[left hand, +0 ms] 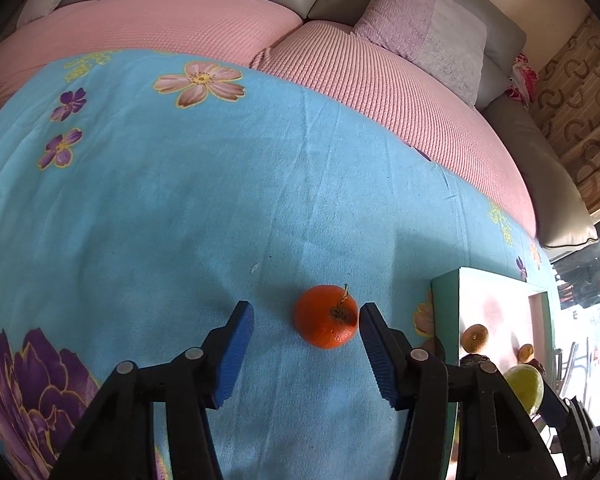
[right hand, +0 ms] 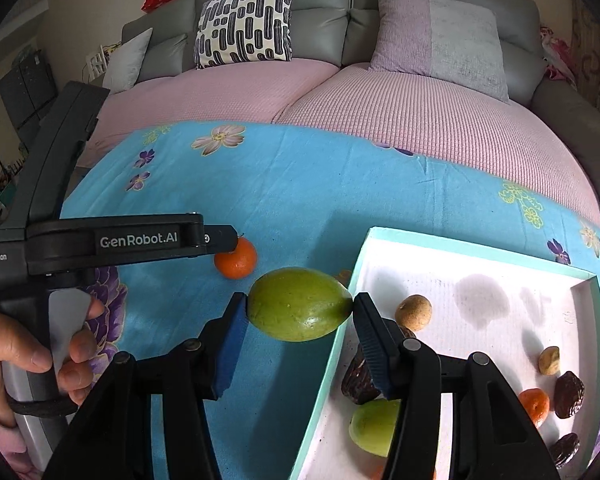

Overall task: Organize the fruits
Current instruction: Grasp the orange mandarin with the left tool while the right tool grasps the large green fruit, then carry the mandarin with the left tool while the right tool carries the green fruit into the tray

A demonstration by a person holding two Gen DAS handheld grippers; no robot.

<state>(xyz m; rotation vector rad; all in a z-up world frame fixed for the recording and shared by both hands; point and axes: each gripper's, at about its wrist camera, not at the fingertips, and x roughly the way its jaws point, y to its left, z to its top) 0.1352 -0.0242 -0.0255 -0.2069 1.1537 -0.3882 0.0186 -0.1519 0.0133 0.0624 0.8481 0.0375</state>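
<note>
**Mandarin off-centre in the left jaws; green fruit held at the tray rim**

Left gripper (left hand: 306,320): fingers spread wide, nothing held. The mandarin (left hand: 326,316) sits on the blue floral cloth (left hand: 180,200) between the pads, but well to the right, almost touching the right pad and well apart from the left one. Stem points up and slightly away. It is round, so no long axis to align. Judgement: the gripper needs a small shift rightward to centre before closing, otherwise the right pad nudges the fruit and it may roll on the soft cloth.

Right gripper (right hand: 300,312): clamped on a green fruit (right hand: 298,304), oval, long axis running pad to pad, so it is pinched at its two tips. It hangs just beside the near-left edge of the tray (right hand: 480,248), not yet over the white floor. Judgement: a short move right and forward puts it above the tray; tip-to-tip grip looks slippery.

The left gripper is the nearer one to the mandarin; the right is busy.

Counts, right wrist view:
- mandarins: one on cloth, one small one in tray (right hand: 535,406)
- green fruit: one held, one in tray (right hand: 370,426)
- tan round fruits in tray: two
- dark wrinkled pieces in tray: three visible

More may be hidden behind the right gripper body.
</note>
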